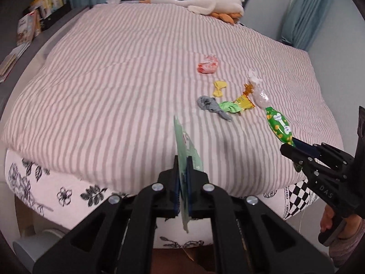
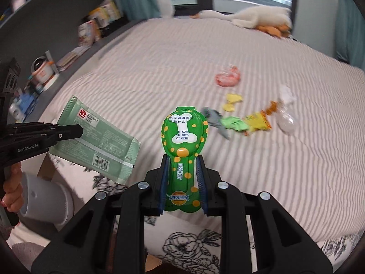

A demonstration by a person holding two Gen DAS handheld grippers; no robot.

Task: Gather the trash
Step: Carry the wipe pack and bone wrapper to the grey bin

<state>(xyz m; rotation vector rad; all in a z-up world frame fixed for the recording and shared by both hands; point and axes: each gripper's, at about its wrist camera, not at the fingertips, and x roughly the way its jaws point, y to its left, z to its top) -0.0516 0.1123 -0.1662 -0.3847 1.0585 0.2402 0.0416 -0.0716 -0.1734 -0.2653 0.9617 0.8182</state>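
Both grippers hold wrappers above the bed's (image 1: 114,91) near edge.

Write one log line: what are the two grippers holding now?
left gripper: shut on green wipes pack | right gripper: shut on green spotted wrapper | bed: more trash left

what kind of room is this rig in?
Most likely a bedroom, perhaps a child's: a bed with a striped cover, a plush goose by the window at its far end, and shelves of books alongside.
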